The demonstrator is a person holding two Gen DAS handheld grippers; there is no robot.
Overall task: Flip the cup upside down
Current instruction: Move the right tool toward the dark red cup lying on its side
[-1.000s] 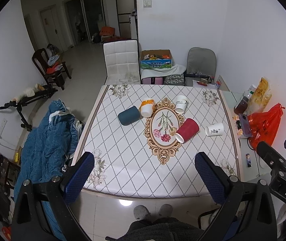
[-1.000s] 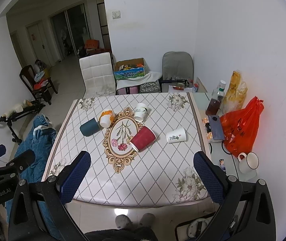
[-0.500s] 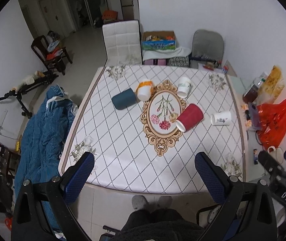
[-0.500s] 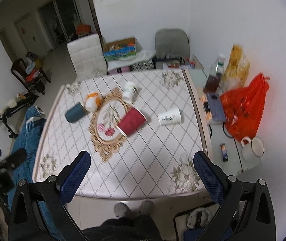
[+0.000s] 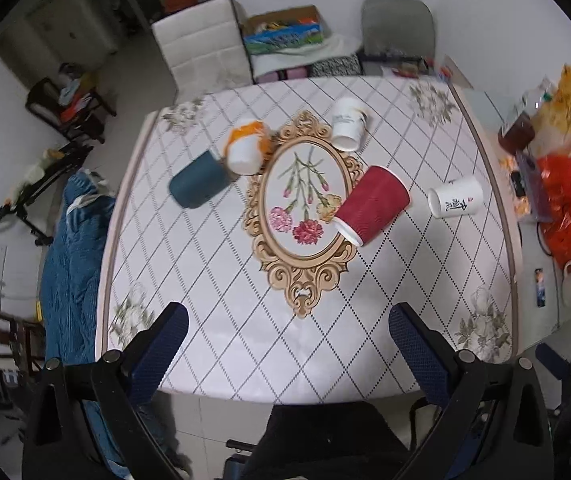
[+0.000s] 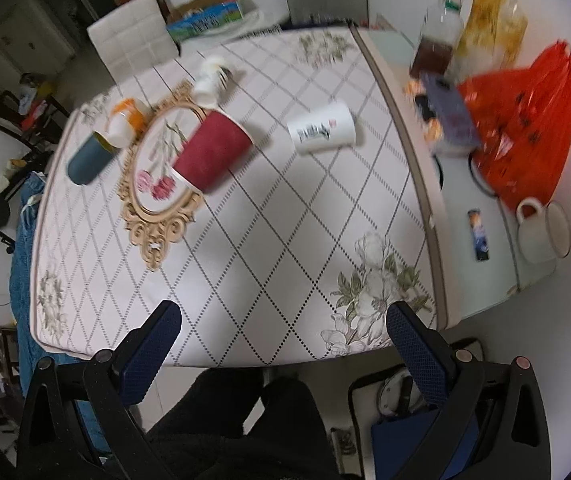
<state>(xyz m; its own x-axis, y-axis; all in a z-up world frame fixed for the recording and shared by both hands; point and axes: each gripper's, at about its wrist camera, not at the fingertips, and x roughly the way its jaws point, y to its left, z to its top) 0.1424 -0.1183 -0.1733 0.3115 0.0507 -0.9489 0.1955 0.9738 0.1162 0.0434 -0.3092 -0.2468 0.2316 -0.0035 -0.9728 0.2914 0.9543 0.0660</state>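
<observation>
A dining room with white walls; in the middle, a table (image 5: 213,280) under a diamond-patterned cloth with an ornate gold oval floral medallion (image 5: 305,204) at its centre. Five cups, all on their sides. Red ribbed paper cup (image 5: 371,205) at 3 o'clock of the medallion, white-rimmed mouth overlapping the gold border, base pointing to 2 o'clock. White cup with black calligraphy (image 5: 455,201) well apart at 3 o'clock of the red one. White printed cup (image 5: 348,123) at 1 o'clock of the medallion, mouth touching its border. Orange-and-white cup (image 5: 246,149) at 10 o'clock, just beside a dark teal cup (image 5: 199,184) lying at 9 o'clock. Orange plastic bag (image 6: 525,128), brown-liquid bottle (image 6: 439,42) and white enamel mug (image 6: 541,232) on a side surface off the table's 3 o'clock edge. White padded chair (image 5: 201,54) at 12 o'clock. Left gripper (image 5: 287,350) above the near table edge, blue-padded fingers spread wide, holding nothing. Right gripper (image 6: 283,342) likewise spread wide and empty, above the near right corner; right-wrist view motion-blurred.
</observation>
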